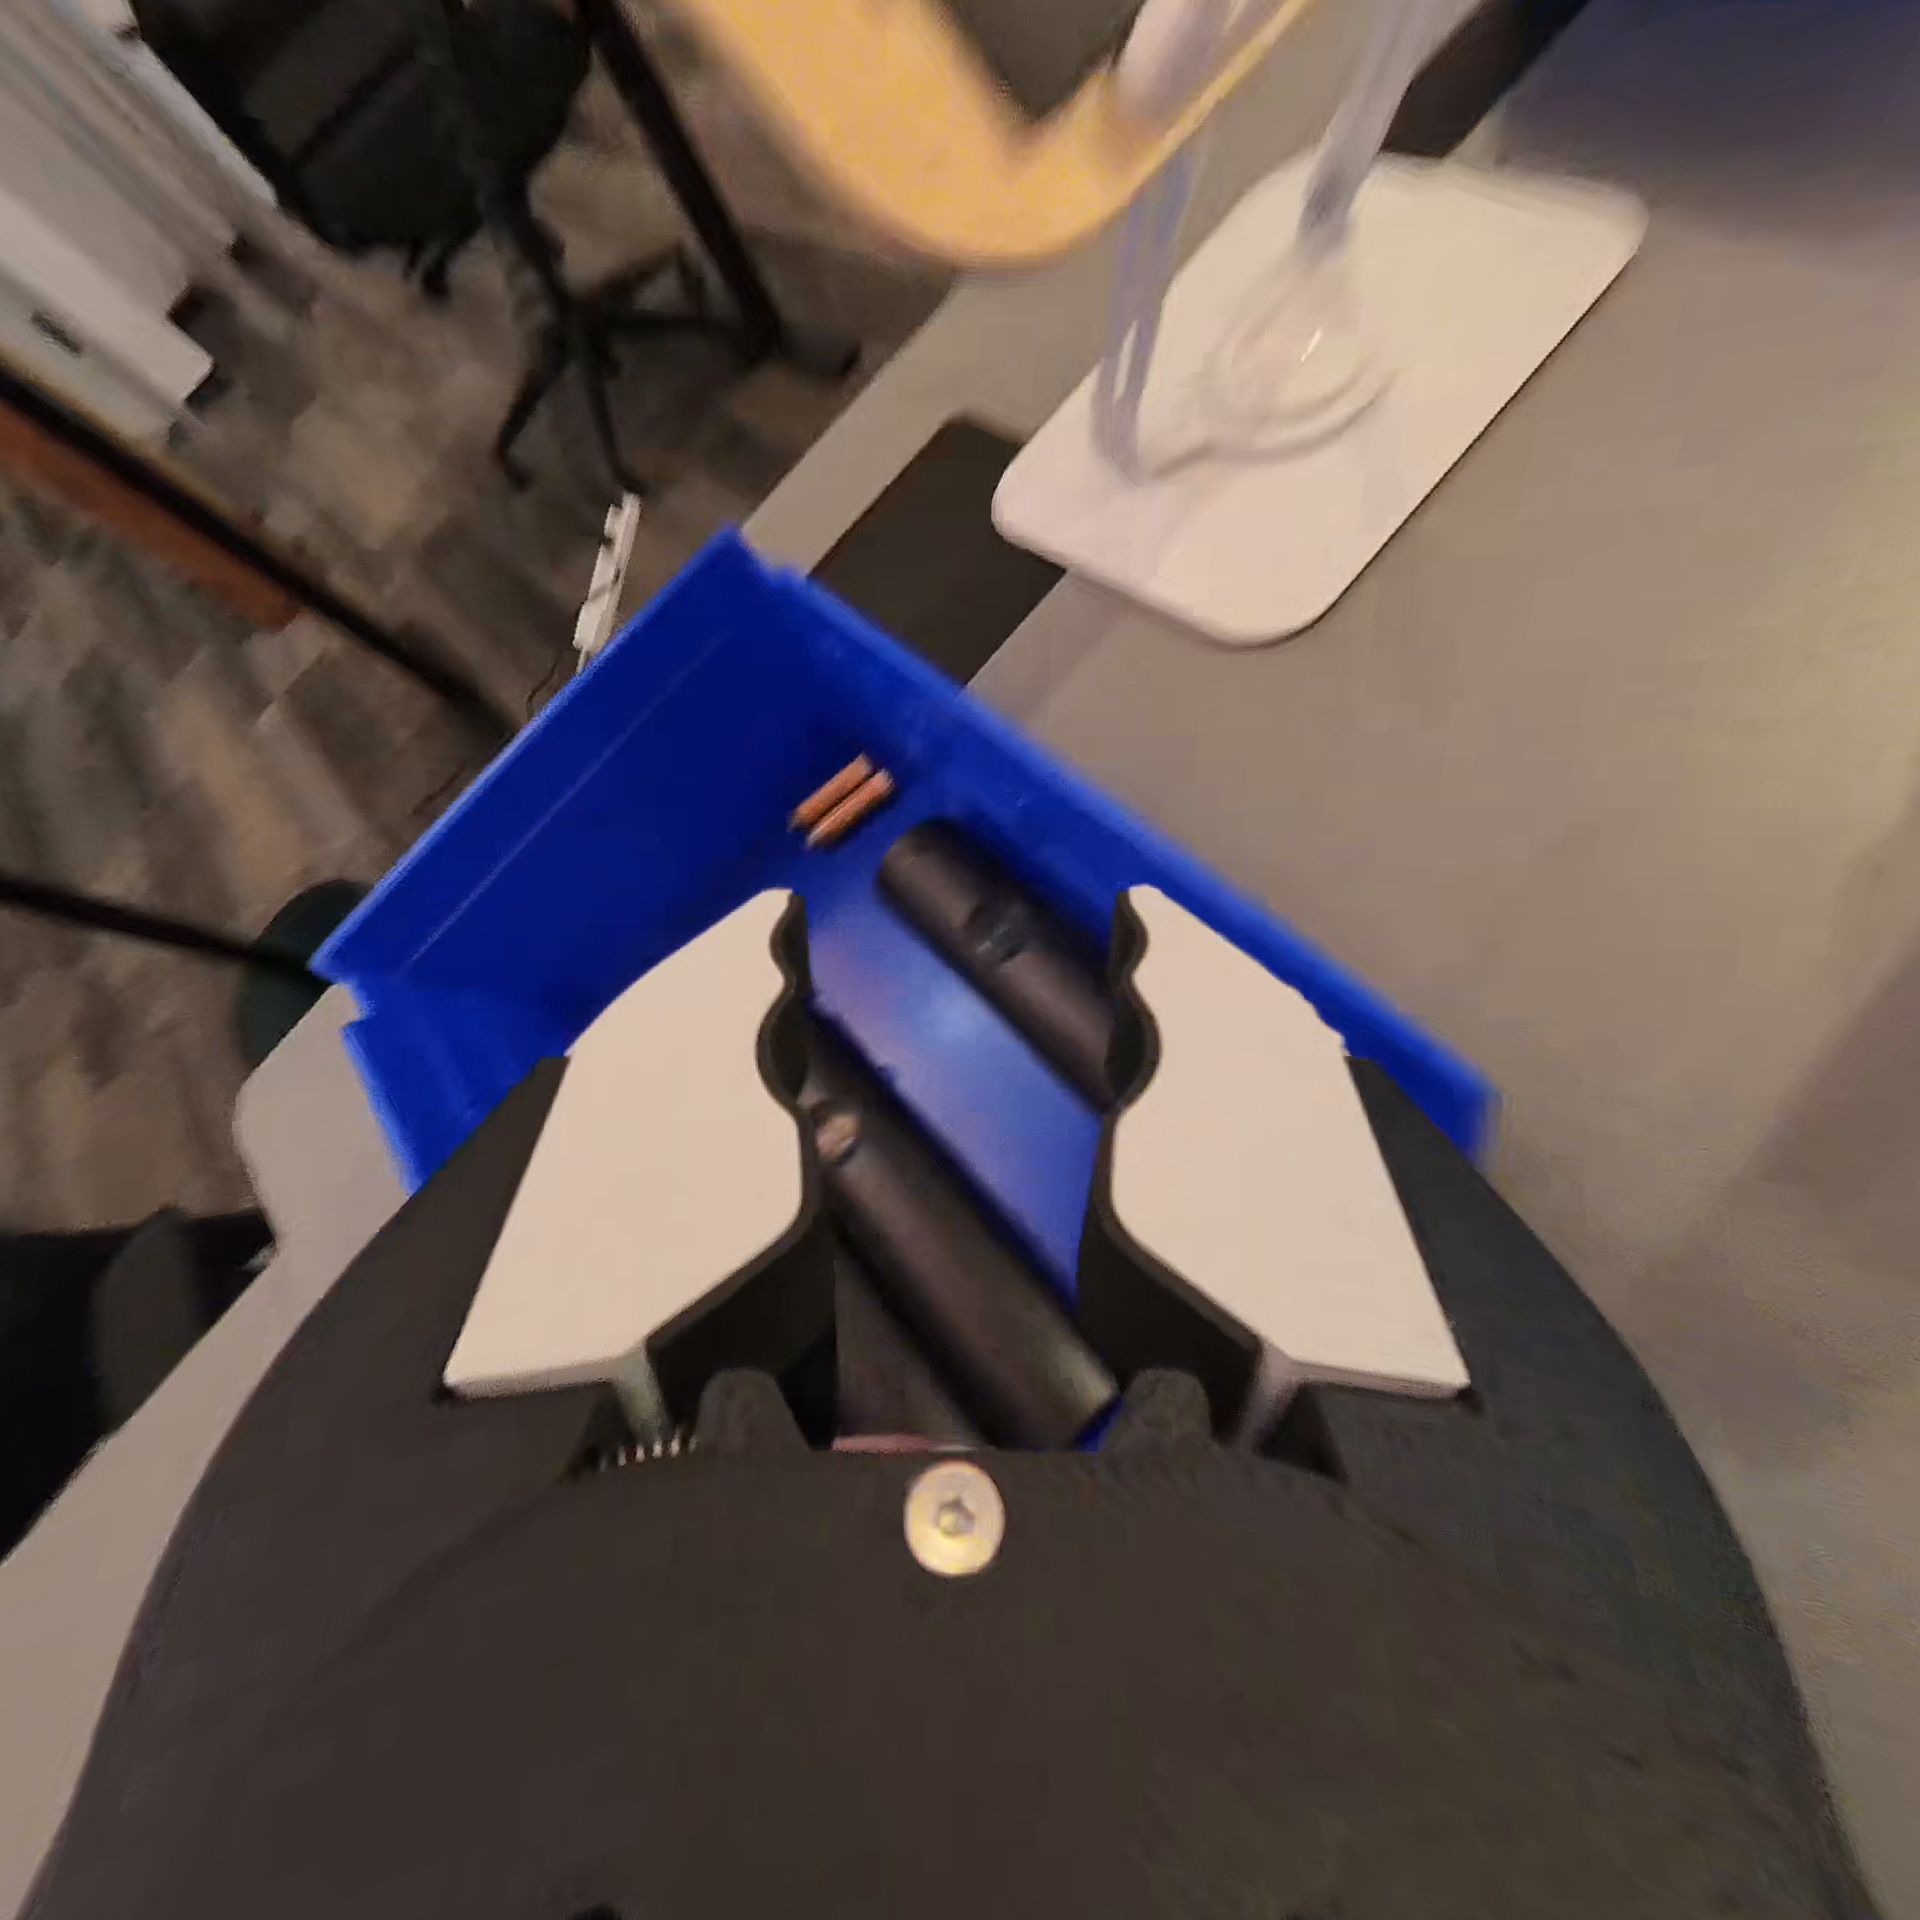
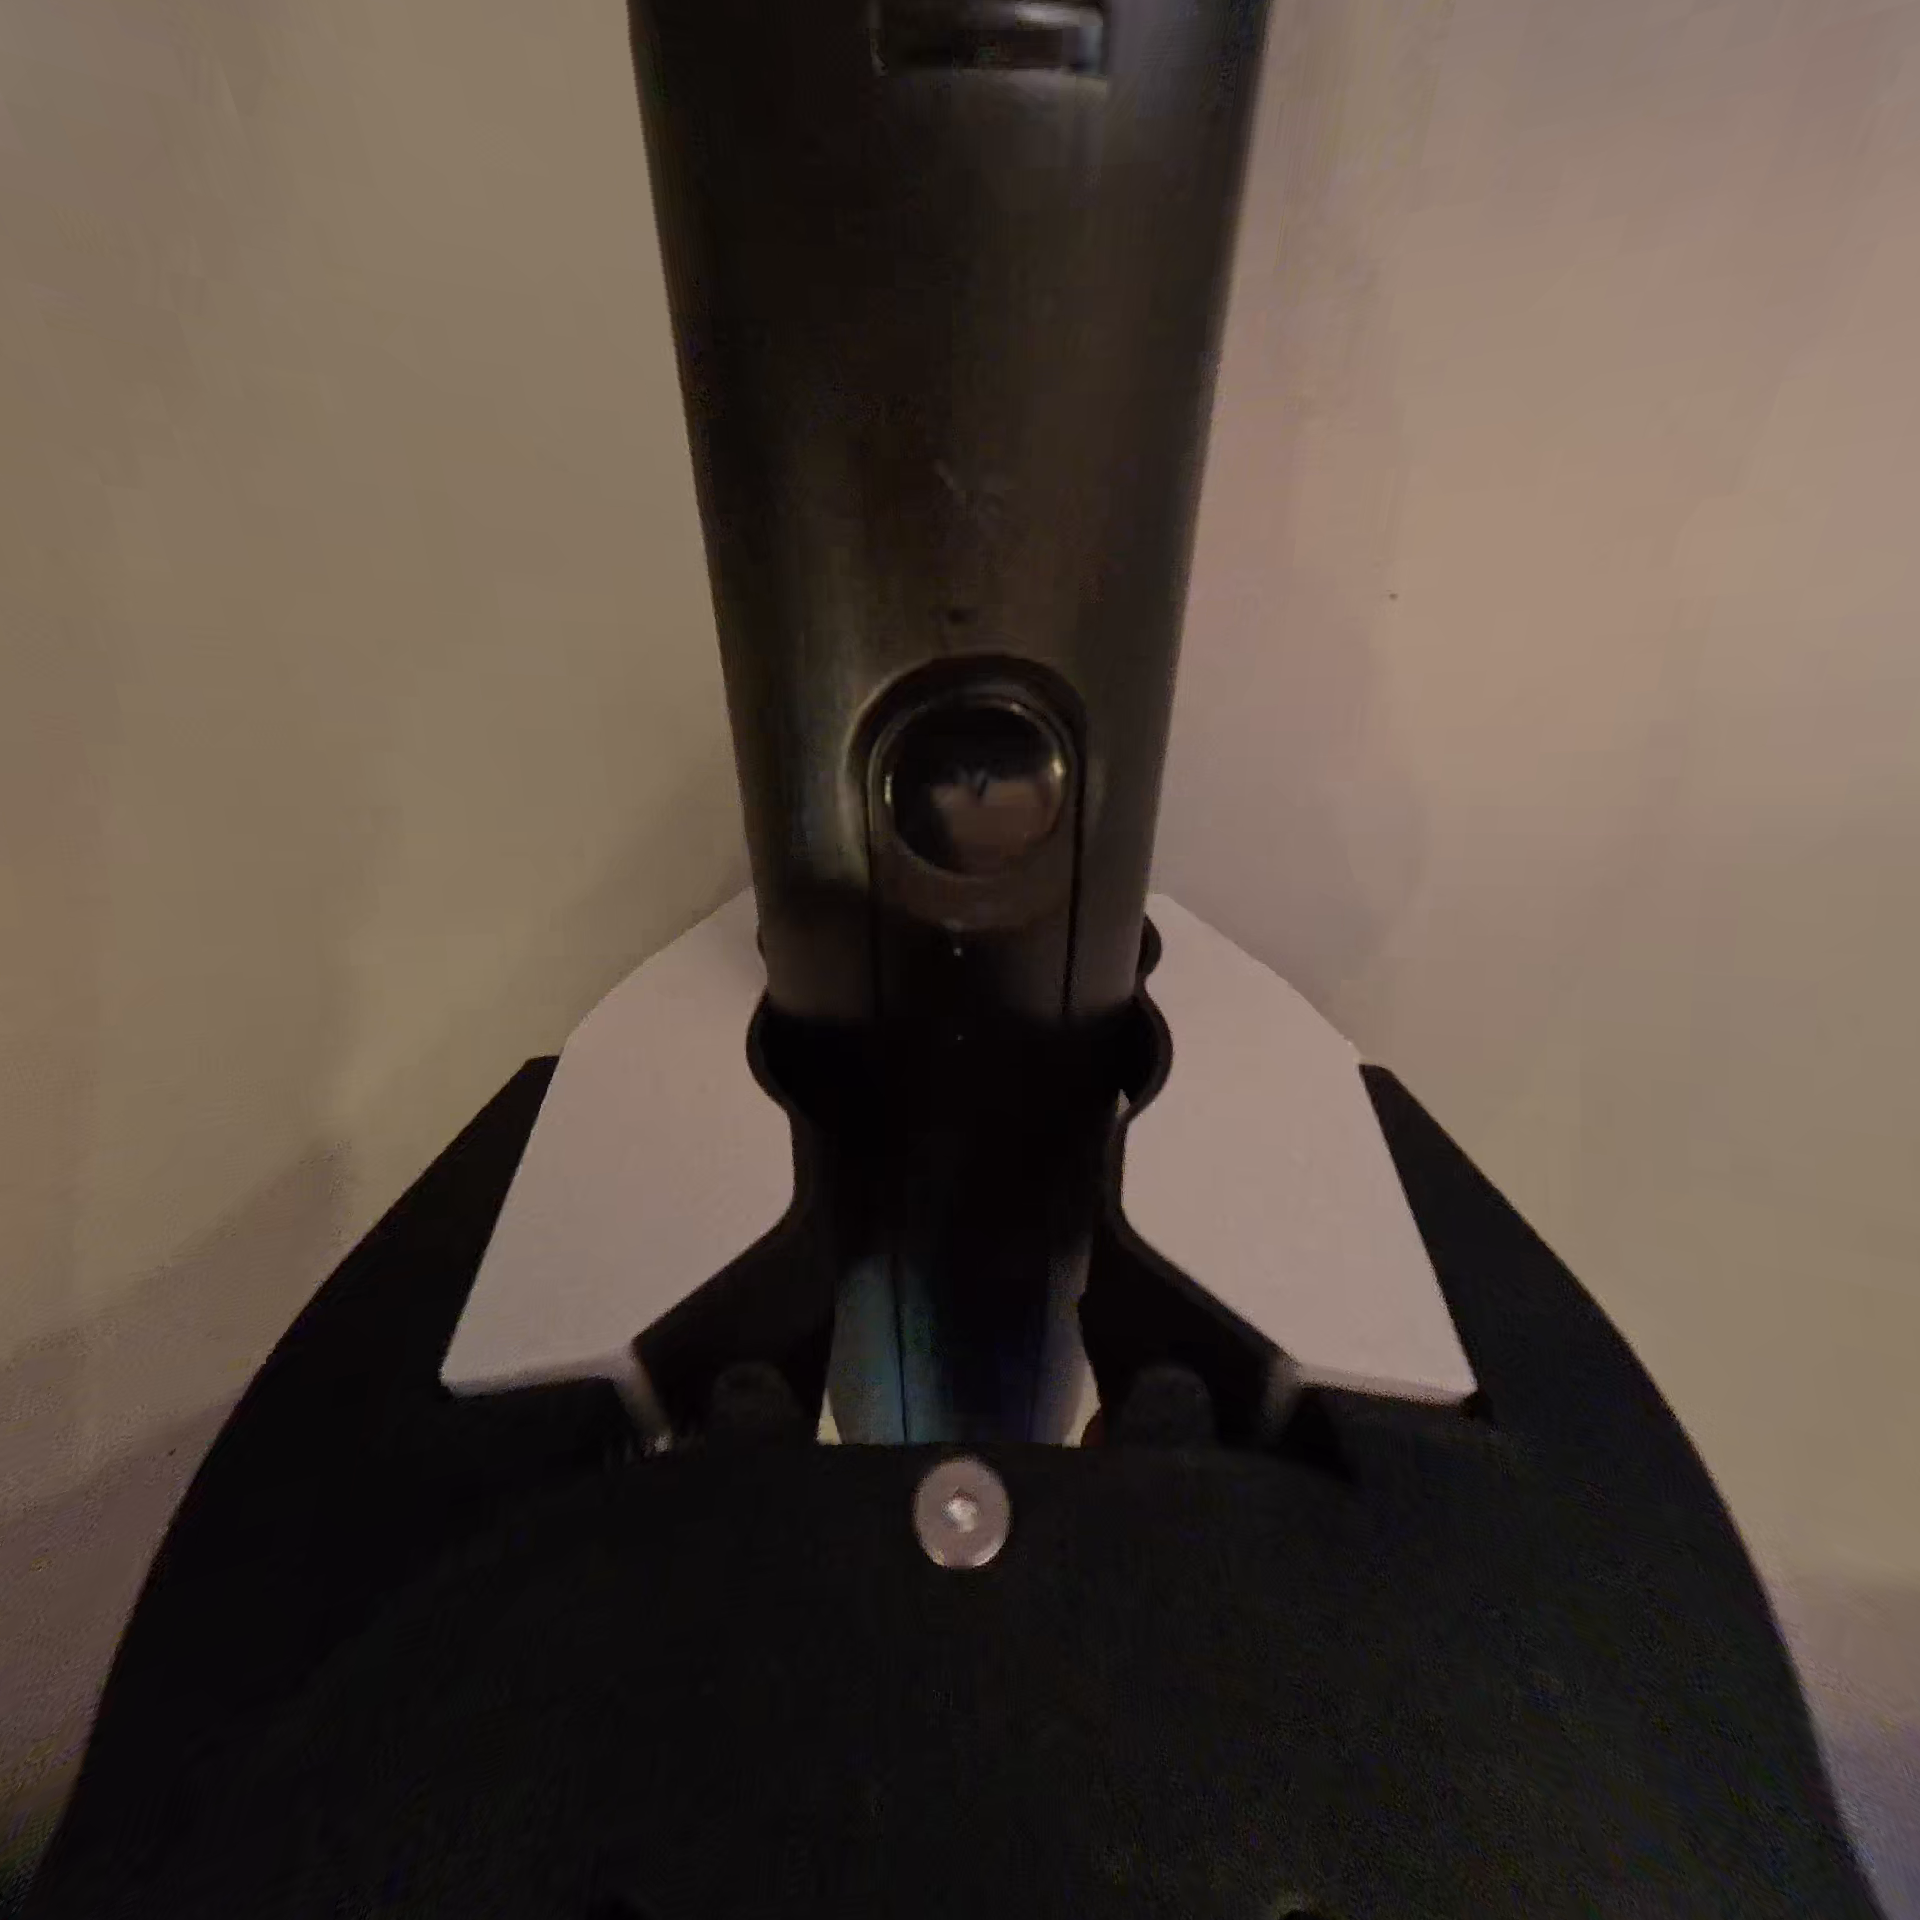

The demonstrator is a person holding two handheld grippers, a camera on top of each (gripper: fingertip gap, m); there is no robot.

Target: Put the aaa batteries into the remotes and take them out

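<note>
**Right gripper clamps a remote; left gripper poised over batteries in a blue tray**

In the right wrist view, the right gripper is closed around the lower end of a dark remote. The remote stands straight out ahead of the gripper, running up the middle of the view and out past the top edge. Both fingers press against its sides. A round recessed dimple shows on the remote's face just ahead of the fingertips, and a rectangular slot shows near the far end. Behind it there is only a plain pale wall.

In the left wrist view, the left gripper hangs over a blue tray that sits at the edge of the grey counter. Its jaws stand partly apart, with a clear gap between them. Two dark batteries lie in the tray. The near battery lies slanted in the gap between the fingers, close to the gripper's base; whether the fingers touch it I cannot tell. The far battery lies just ahead, between the fingertips and nearer the right-hand one. Two small copper contacts sit on the tray just beyond the fingertips. Farther ahead and to the right, a white stand base rests on the counter. The view is blurred.
</note>
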